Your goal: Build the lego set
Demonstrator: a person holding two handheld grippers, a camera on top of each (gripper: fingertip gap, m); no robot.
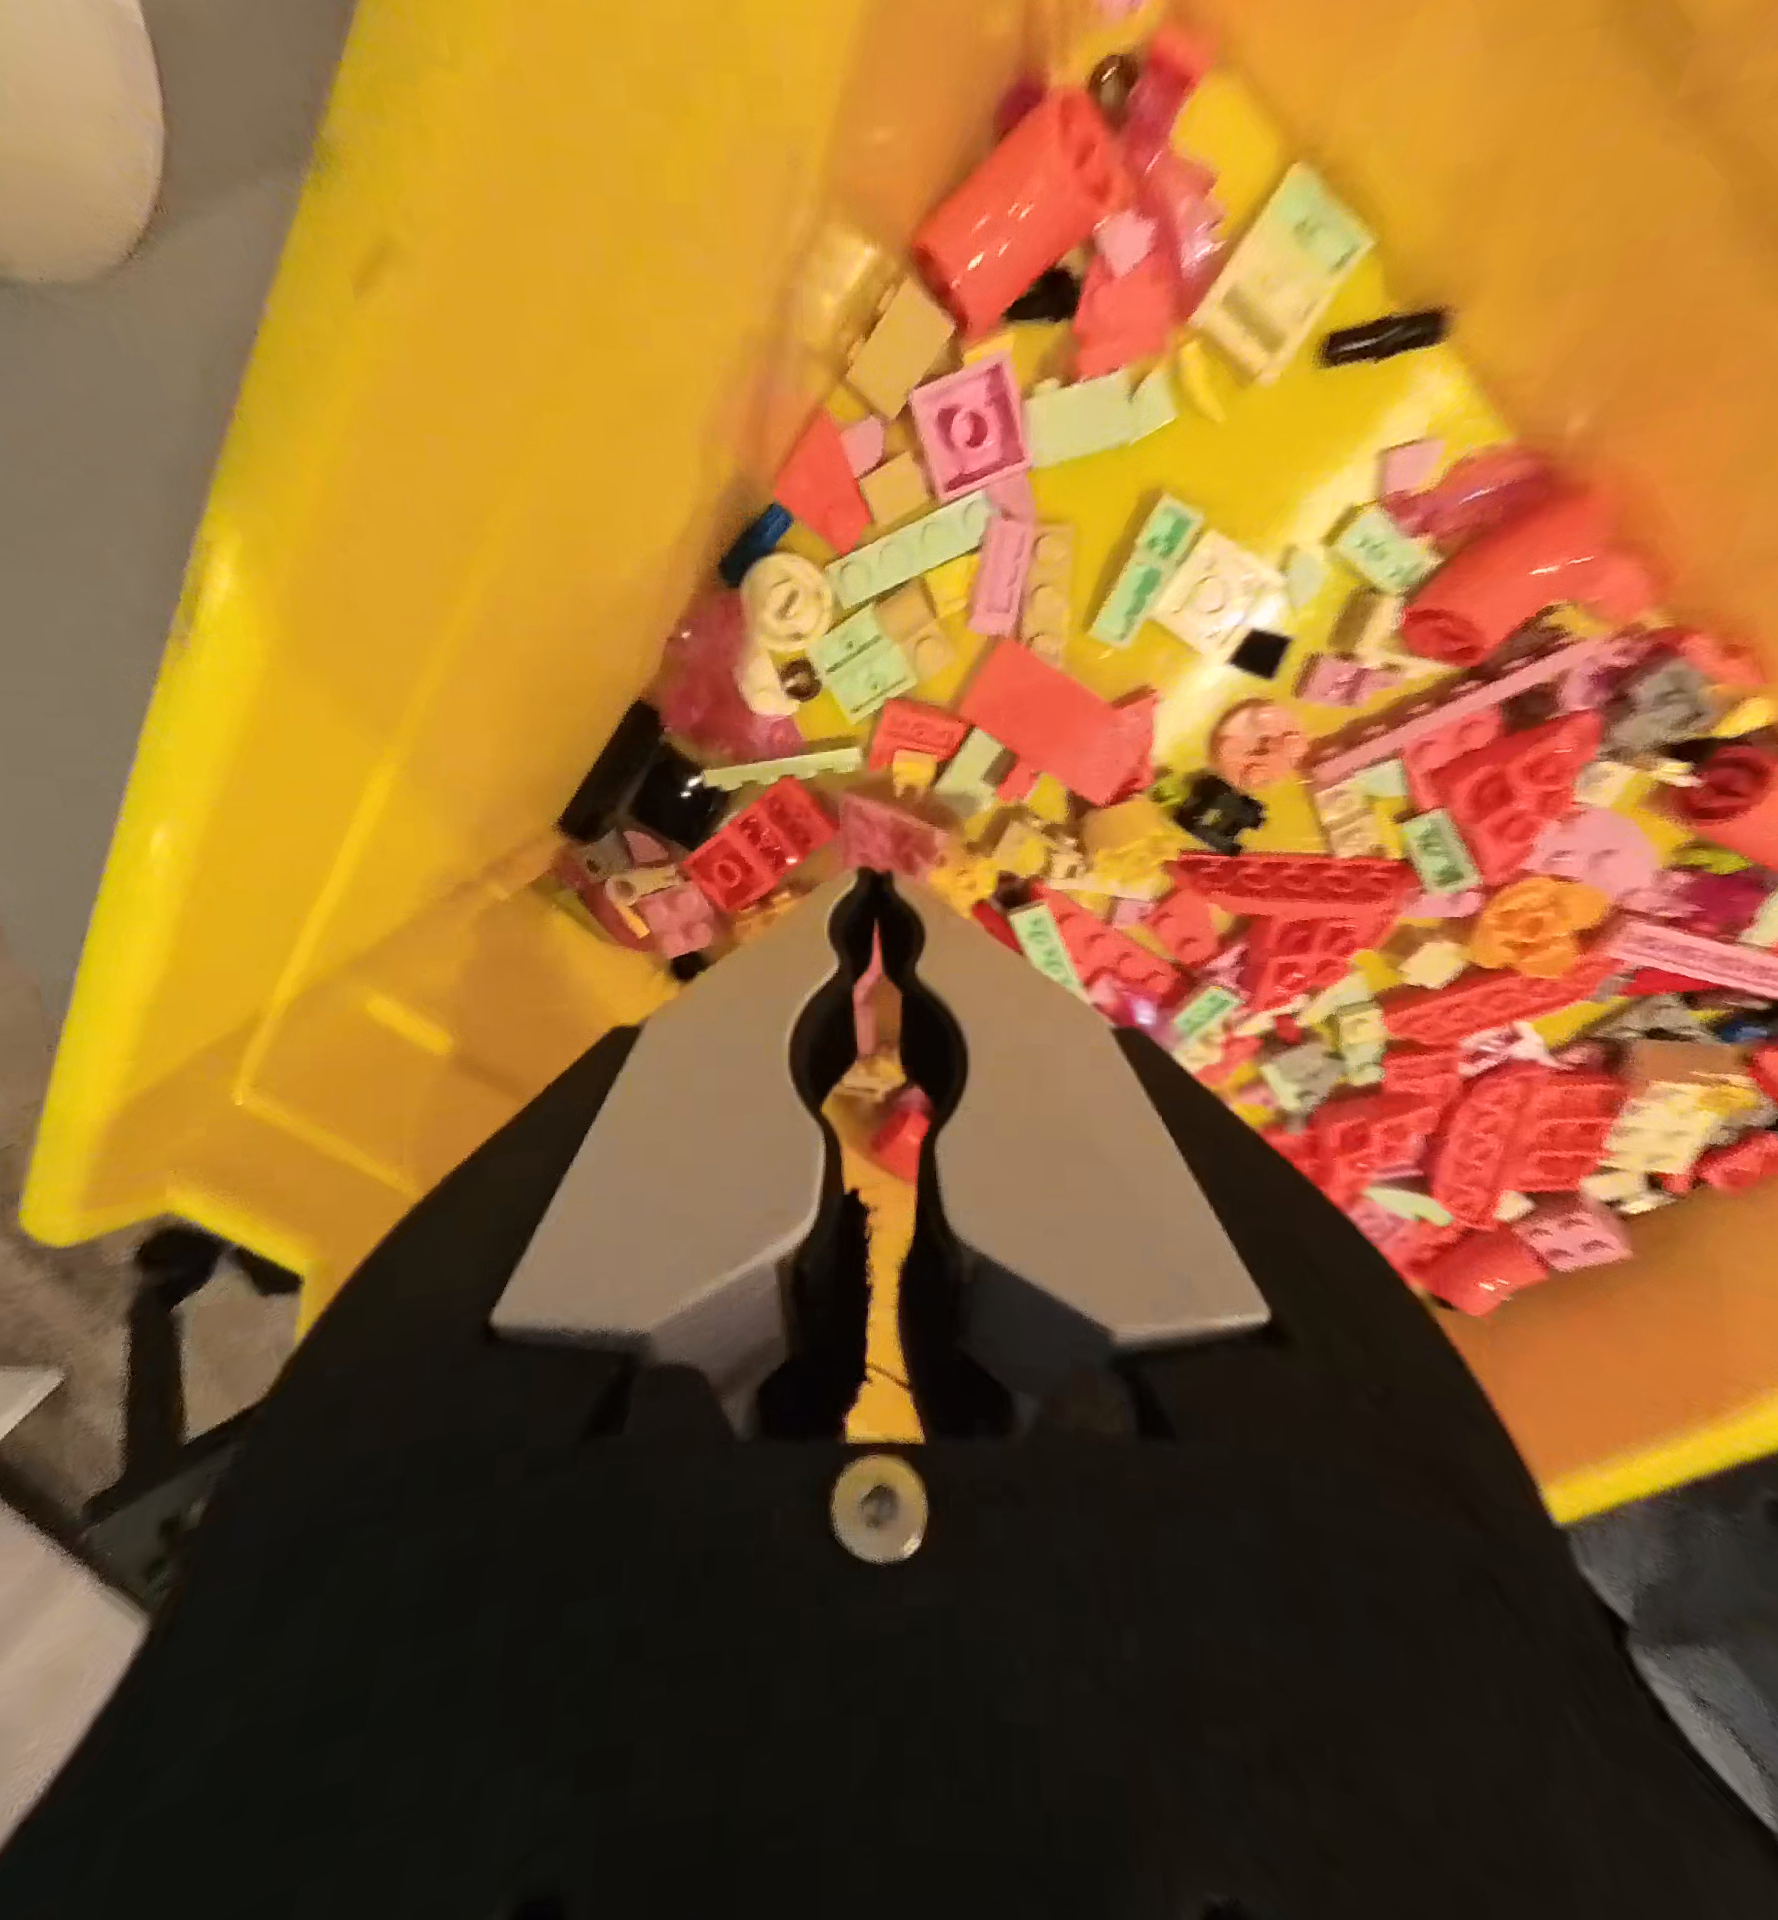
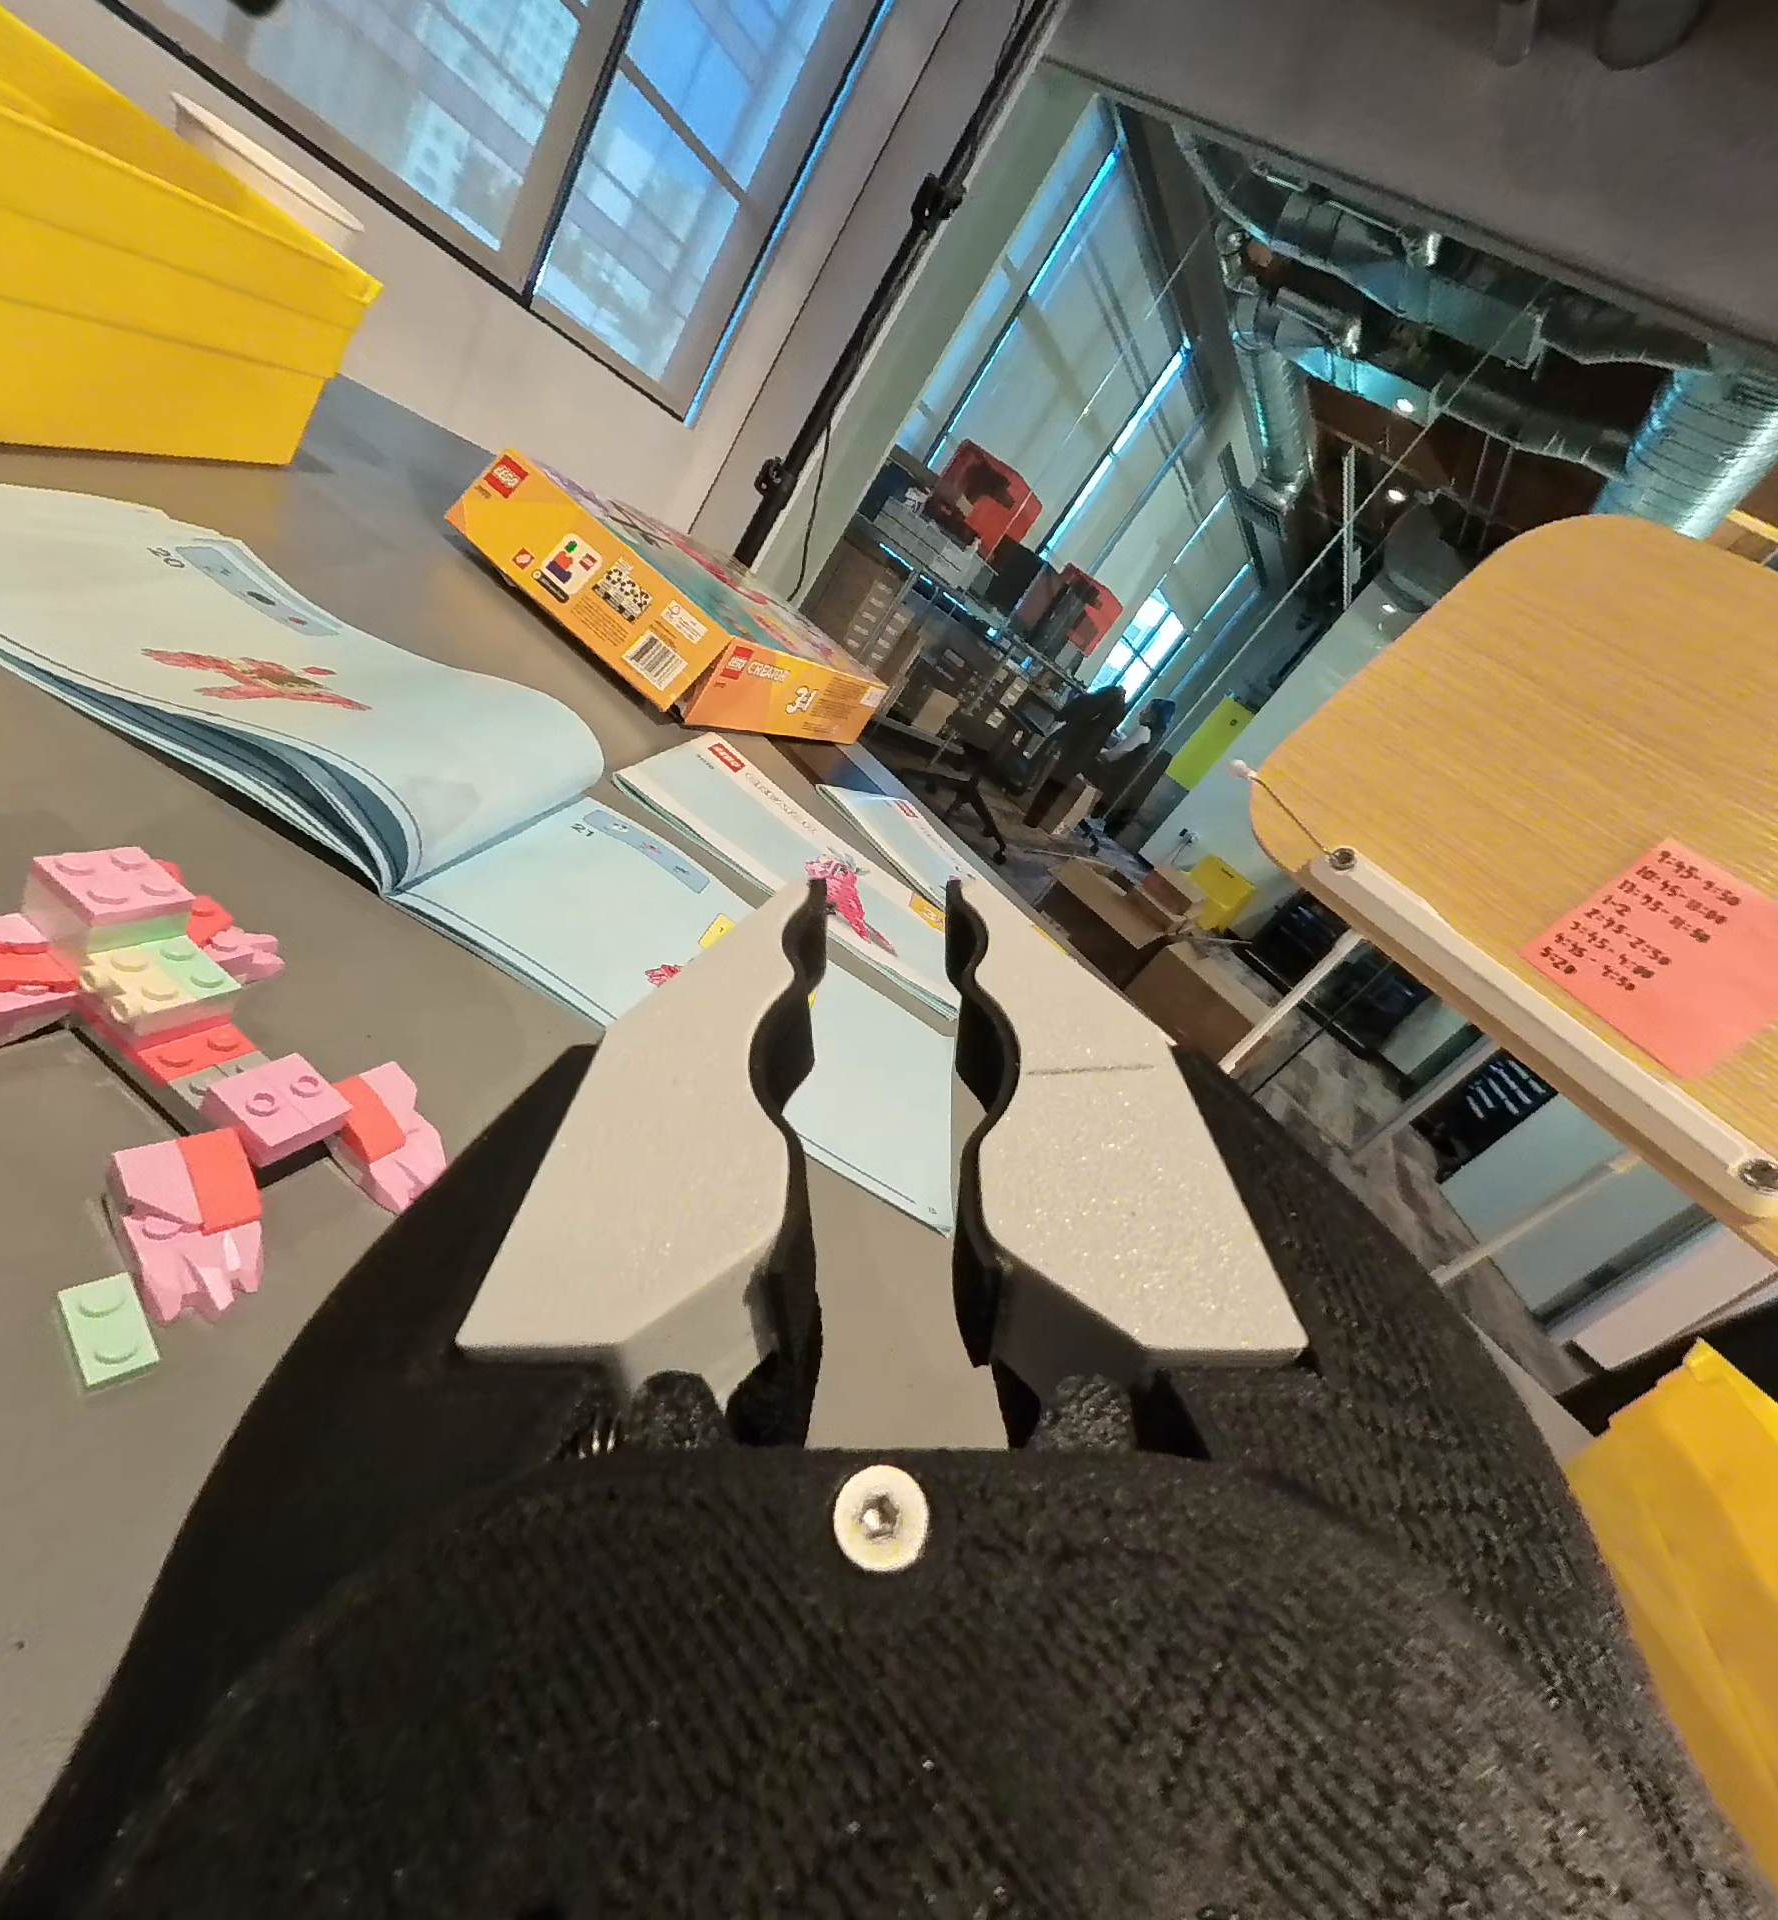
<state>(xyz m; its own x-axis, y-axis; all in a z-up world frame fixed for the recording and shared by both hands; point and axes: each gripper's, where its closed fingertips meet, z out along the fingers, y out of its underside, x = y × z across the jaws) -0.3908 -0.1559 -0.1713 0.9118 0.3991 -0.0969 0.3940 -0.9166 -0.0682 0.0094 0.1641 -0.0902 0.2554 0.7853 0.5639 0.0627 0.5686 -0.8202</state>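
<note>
In the left wrist view my left gripper (image 1: 872,888) reaches into a yellow bin (image 1: 511,520) full of loose coral, pink, mint and tan Lego pieces (image 1: 1280,831). Its jaws are closed at the tips on a small pink plate (image 1: 890,836), just above the pile; the view is blurred. In the right wrist view my right gripper (image 2: 885,894) is open and empty above the grey table (image 2: 54,1558). A half-built pink and coral Lego model (image 2: 168,1018) lies to its left, with a loose mint plate (image 2: 106,1330) beside it.
An open instruction booklet (image 2: 345,748) lies ahead of the right gripper, with further booklets (image 2: 760,821) and the orange Lego box (image 2: 656,613) behind. A yellow bin (image 2: 116,301) stands at the far left, another (image 2: 1737,1558) at the right, under a wooden tabletop (image 2: 1550,748). The left gripper's tips are roughly 50 cm from the right gripper's.
</note>
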